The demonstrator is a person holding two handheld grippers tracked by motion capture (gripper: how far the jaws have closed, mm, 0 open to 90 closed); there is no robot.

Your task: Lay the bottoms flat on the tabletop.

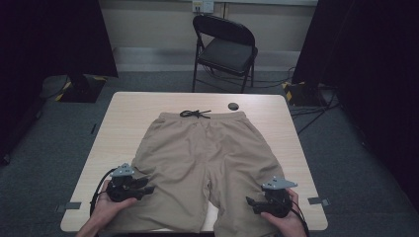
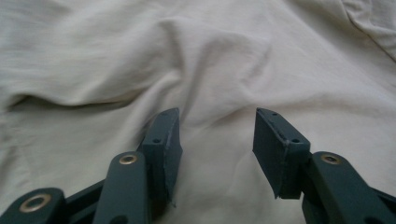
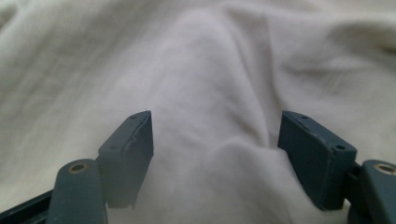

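Both grippers, left (image 1: 148, 189) and right (image 1: 251, 201), jaws apart over tan shorts (image 1: 207, 163) on table (image 1: 128, 113); drawstring (image 1: 195, 114), black disc (image 1: 233, 106), chair (image 1: 225, 49) beyond.

Shorts (image 1: 197, 163): both leg hems run past bottom edge of high view. Small dark round object (image 1: 233, 106) at upper middle of table (image 1: 123, 118): too small to identify. Left gripper (image 1: 148, 189), lower left: fingertips too small and dark to read against cloth. Right gripper (image 1: 250, 202), lower right: same. Left gripper view: cloth blurred across upper frame. Right gripper view: cloth soft, blurred.
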